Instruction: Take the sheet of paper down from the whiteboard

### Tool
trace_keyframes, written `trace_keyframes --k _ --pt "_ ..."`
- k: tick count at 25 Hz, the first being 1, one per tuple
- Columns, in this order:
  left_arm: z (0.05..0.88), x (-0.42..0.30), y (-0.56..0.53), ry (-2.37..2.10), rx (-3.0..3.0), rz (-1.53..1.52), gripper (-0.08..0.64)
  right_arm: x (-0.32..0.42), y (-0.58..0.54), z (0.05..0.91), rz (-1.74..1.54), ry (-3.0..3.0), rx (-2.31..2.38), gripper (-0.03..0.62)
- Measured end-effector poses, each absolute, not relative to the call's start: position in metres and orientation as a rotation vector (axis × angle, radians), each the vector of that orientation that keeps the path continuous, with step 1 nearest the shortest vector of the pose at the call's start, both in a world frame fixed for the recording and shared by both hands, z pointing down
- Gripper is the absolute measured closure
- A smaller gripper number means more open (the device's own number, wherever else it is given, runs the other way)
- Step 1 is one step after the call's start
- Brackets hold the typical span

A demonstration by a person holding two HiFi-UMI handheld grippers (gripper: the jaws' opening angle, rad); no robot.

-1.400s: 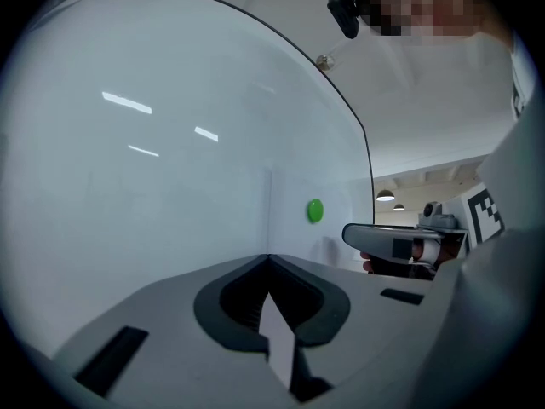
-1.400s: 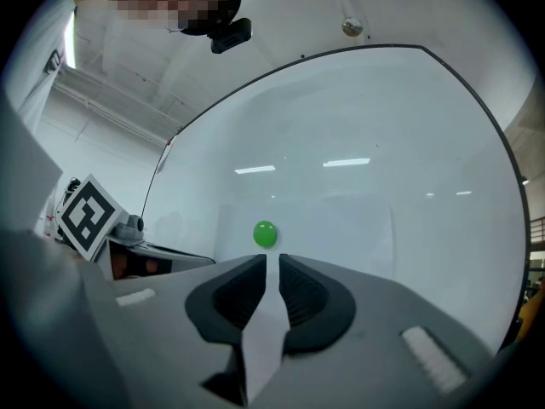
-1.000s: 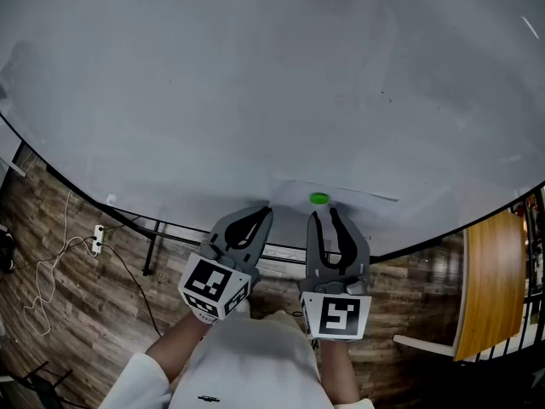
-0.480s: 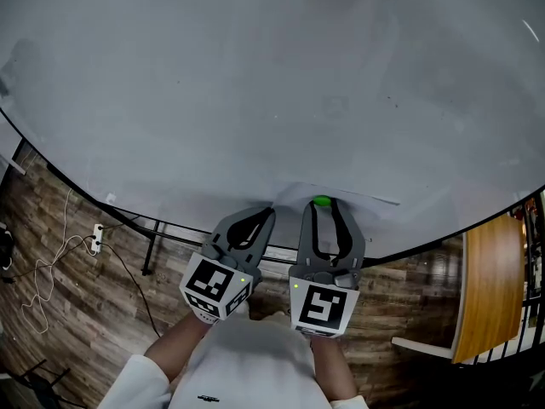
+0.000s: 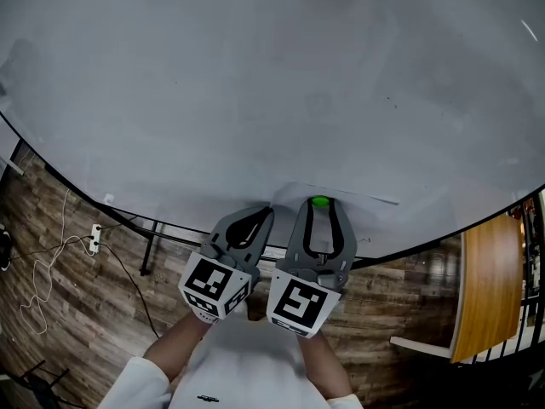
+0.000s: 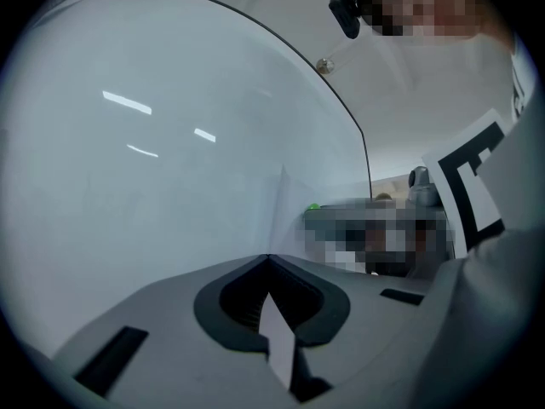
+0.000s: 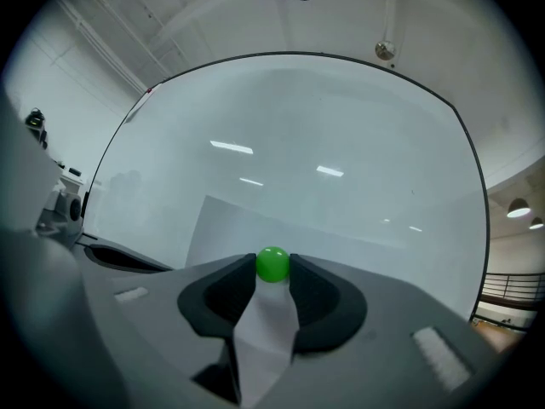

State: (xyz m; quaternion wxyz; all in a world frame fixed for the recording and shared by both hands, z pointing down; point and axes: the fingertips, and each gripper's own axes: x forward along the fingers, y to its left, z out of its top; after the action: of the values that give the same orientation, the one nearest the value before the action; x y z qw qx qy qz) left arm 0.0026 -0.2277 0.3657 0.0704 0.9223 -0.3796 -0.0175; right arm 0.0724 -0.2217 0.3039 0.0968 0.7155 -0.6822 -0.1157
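Sheet of paper (image 7: 223,228) at whiteboard (image 5: 255,75) lower edge, pinned by green magnet (image 7: 272,264). Left gripper (image 5: 266,209) jaws clamp sheet's left edge. Right gripper (image 5: 321,204) jaws wide, straddling magnet. Step: unpinning. Next, probably: close on magnet, pull off.

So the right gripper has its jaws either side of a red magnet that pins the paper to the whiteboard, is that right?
Not quite: the magnet is green, not red; the right gripper view shows it. The right gripper does have its jaws either side of it, on the paper on the whiteboard.
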Motion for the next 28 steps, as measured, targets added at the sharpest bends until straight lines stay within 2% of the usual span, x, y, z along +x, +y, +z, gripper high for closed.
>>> trace_keyframes --k 15,19,21,28 --pt "0.361 0.001 -0.228 -1.168 2.756 -0.081 0.555 0.077 -0.218 0.303 -0.285 -2.185 2.021 0.468" --pt "0.359 0.0 -0.221 -1.172 2.752 -0.088 0.555 0.074 -0.207 0.302 -0.304 -2.226 2.015 0.537" --pt "0.359 0.0 -0.219 -1.176 2.745 -0.091 0.555 0.073 -0.205 0.304 -0.312 -2.208 2.008 0.551" --pt "0.357 -0.001 -0.212 -1.199 2.739 -0.095 0.555 0.072 -0.205 0.302 -0.347 -2.218 2.036 0.535"
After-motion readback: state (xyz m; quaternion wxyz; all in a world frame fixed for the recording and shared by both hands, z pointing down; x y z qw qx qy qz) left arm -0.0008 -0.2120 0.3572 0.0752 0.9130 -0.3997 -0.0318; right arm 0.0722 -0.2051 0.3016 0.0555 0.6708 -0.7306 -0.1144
